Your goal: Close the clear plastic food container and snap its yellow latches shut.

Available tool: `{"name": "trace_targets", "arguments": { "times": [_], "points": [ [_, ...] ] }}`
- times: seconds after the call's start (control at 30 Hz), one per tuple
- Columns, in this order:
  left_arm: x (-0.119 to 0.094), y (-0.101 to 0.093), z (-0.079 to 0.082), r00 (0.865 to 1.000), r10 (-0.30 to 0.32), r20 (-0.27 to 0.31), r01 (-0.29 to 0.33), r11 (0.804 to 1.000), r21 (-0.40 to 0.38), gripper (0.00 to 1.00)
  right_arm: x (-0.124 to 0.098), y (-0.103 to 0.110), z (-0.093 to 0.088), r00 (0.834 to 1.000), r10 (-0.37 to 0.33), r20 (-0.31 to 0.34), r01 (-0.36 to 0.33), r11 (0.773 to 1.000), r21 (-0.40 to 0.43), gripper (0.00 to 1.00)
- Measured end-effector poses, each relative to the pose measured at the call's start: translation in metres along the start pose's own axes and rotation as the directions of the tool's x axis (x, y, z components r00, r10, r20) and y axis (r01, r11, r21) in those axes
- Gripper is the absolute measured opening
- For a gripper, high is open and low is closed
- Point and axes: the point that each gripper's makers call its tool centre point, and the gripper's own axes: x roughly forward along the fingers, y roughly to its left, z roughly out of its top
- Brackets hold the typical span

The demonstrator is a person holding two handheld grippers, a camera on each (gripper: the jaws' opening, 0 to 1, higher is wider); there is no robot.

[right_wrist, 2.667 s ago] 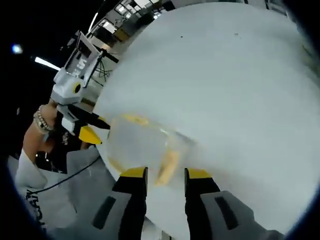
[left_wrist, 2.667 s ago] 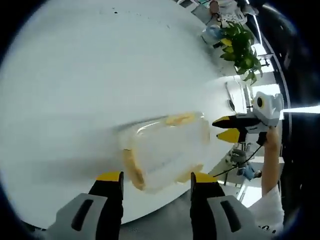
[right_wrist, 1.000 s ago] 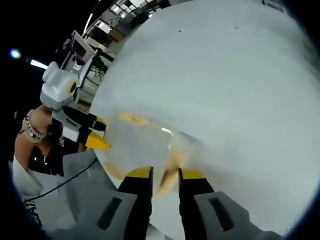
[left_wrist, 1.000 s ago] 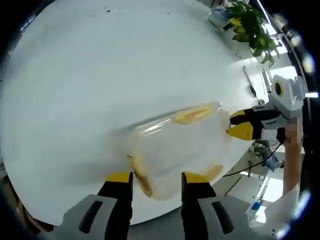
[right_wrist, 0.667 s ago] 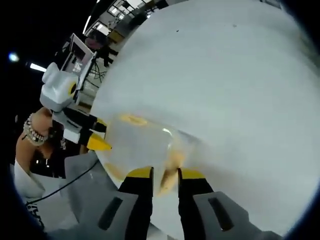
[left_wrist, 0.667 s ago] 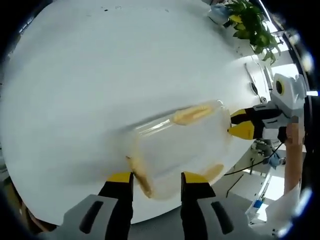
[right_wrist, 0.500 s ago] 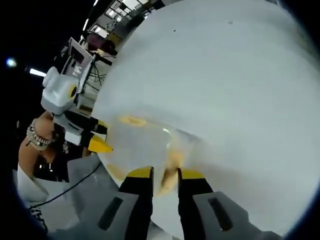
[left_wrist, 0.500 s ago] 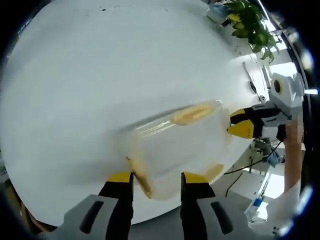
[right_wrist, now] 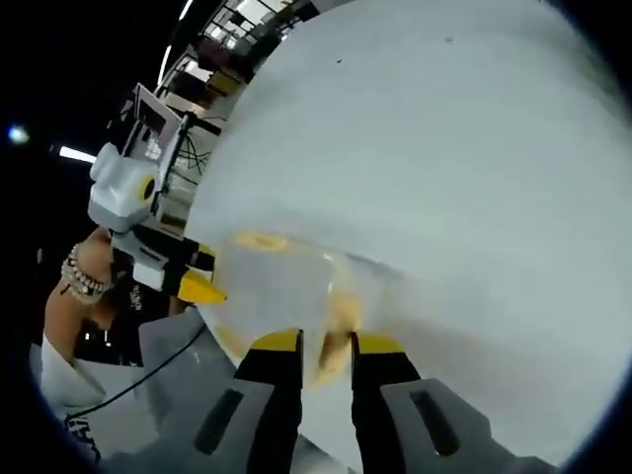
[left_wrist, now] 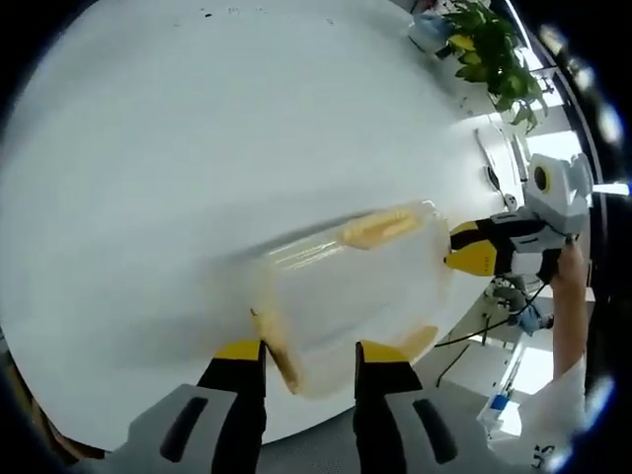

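Bracketing the clear container [left_wrist: 346, 296] — left gripper [left_wrist: 310, 352] parted, right gripper [right_wrist: 326, 342] pinching a yellow latch [right_wrist: 337, 318].

No text, label, brand or number can be read in either view — some dark marks are seen on the person's white sleeve [left_wrist: 541, 452], but too blurred to be made out.
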Motion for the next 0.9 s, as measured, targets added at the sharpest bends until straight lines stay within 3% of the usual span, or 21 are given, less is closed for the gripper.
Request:
{"name": "trace_targets", "arguments": {
  "times": [0.47,0.5,0.77,0.9],
  "points": [
    [0.003,-0.003,0.005,1.0,-0.002,0.007,0.002,1.0,-0.019,0.28,0.002,-0.004,-0.004,0.996,0.087,0.016,-0.088,0.987,0.133,0.13],
    [0.003,-0.004,0.006,1.0,-0.001,0.008,0.001,1.0,-0.021,0.28,0.005,-0.001,-0.007,0.994,0.105,0.02,-0.107,0.974,0.202,0.12],
    [0.003,-0.007,0.008,1.0,-0.007,0.011,0.007,1.0,-0.005,0.29,0.007,0.0,-0.01,0.994,0.11,0.023,-0.113,0.984,0.136,0.13],
    [0.002,-0.009,0.01,0.997,-0.036,0.073,0.03,0.997,0.071,0.3,0.005,-0.001,-0.007,0.994,0.096,0.053,-0.101,0.99,0.095,0.15]
  ]
}}
